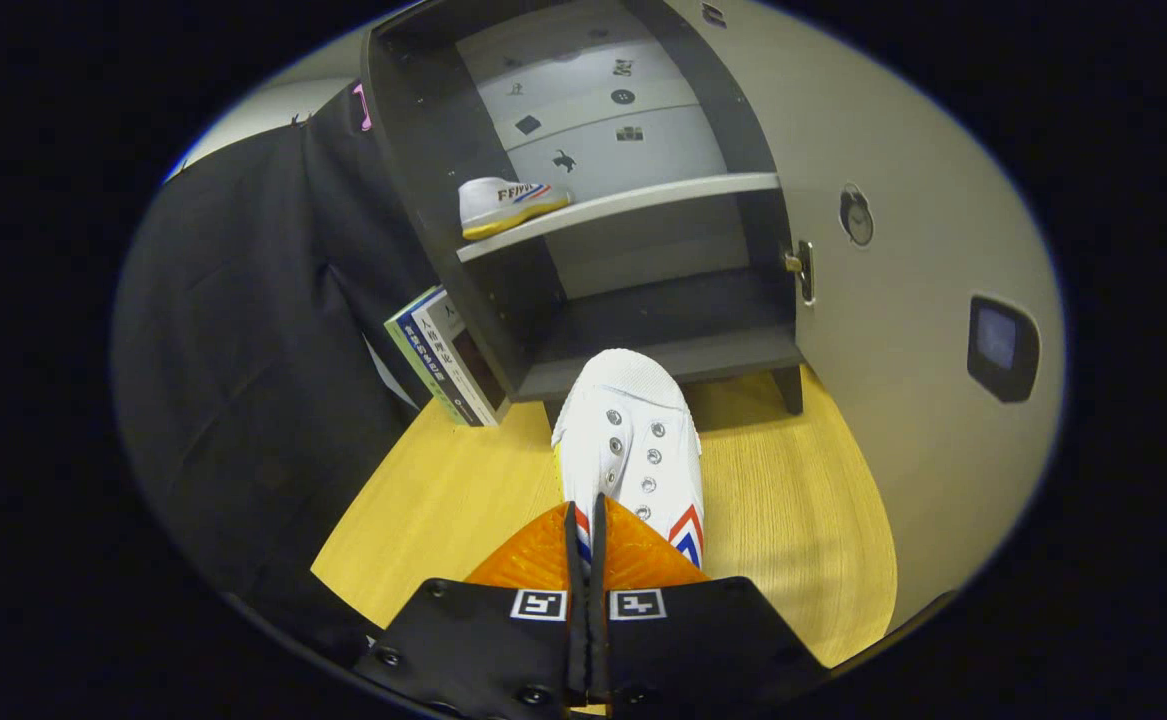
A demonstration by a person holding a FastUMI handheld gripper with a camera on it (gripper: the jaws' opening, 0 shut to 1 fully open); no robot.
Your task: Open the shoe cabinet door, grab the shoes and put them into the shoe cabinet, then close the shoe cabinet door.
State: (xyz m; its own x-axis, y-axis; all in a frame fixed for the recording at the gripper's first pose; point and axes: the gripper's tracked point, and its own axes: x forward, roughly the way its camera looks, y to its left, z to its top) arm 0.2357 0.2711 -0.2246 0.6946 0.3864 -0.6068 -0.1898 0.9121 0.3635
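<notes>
Wooden floor (803, 500), lower centre. Open shoe cabinet (423, 180), upper centre, one white shoe (503, 205) on its shelf. Second shoe (633, 440), centre, toe towards cabinet, clamped at its heel edge between the gripper (586, 530) fingers.

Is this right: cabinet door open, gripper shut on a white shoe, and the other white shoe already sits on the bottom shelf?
Not quite. The gripper view shows the other white shoe on the middle shelf, not the bottom shelf. The rest holds: the cabinet door is open and the gripper is shut on the held white shoe, toe toward the cabinet.
</notes>
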